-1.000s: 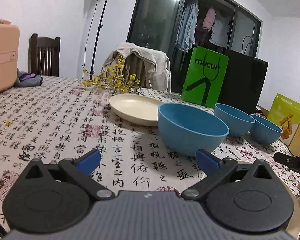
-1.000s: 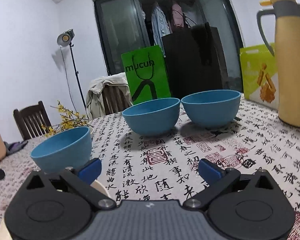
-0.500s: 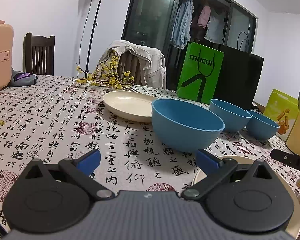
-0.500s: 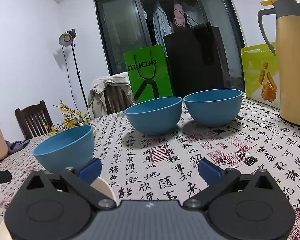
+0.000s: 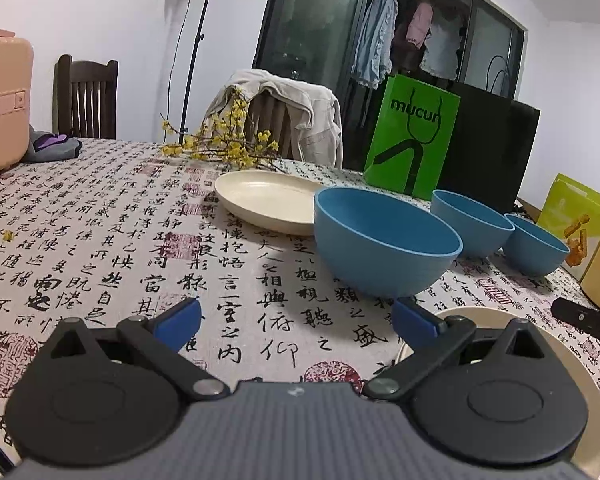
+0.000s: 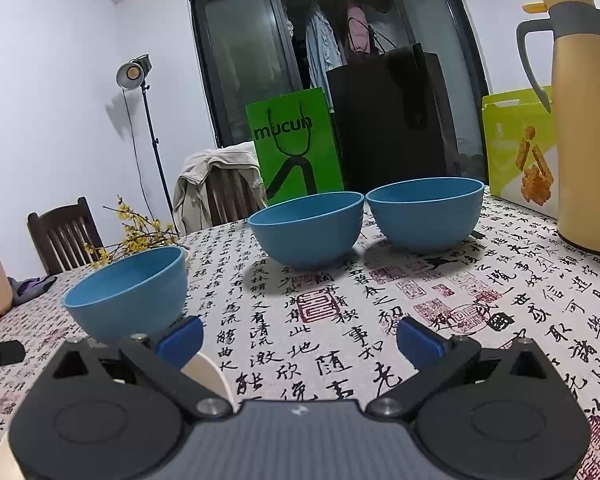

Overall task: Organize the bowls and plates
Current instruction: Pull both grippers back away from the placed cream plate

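Moved: left gripper [image 5: 296,322] nearer big blue bowl [image 5: 384,242] | bowl just ahead-right | both grippers spread, empty

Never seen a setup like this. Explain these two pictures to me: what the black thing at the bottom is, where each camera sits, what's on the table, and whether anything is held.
A person holds one handheld gripper in each hand; each carries a camera looking along its blue-tipped fingers. One picture is from the left gripper, the other from the right gripper. Both are open and hold nothing. On the patterned tablecloth stand three blue bowls: nearest bowl, middle bowl, far bowl. There are also a far cream plate, a near cream plate and a yellow thermos.
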Tool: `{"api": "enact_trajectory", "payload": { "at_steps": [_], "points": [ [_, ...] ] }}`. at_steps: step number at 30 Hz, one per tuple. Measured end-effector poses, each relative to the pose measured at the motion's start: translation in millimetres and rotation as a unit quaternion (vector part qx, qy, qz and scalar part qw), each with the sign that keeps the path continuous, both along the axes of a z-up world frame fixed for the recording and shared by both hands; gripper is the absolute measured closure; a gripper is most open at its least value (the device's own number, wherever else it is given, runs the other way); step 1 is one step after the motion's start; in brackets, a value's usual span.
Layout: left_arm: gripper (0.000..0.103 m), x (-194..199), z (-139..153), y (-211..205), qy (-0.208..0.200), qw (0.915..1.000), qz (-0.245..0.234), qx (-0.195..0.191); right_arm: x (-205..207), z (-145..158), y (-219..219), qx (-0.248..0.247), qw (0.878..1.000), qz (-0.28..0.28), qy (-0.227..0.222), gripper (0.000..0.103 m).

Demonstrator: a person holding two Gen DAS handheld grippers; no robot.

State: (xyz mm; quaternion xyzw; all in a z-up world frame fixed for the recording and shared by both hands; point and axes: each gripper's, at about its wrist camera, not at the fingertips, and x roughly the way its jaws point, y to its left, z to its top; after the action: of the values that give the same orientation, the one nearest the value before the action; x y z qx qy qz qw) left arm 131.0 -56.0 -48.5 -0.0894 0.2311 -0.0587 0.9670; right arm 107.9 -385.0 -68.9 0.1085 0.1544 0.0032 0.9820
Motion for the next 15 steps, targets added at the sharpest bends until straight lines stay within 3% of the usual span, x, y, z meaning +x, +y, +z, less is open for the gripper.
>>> {"api": "enact_trajectory", "payload": {
  "at_steps": [15],
  "points": [
    [0.000,4.1,-1.6,-1.1,0.011,0.9999,-0.008,-0.001,2.0,-0.7,-1.4,0.004,1.000,0.004,0.004,0.000]
  ]
}}
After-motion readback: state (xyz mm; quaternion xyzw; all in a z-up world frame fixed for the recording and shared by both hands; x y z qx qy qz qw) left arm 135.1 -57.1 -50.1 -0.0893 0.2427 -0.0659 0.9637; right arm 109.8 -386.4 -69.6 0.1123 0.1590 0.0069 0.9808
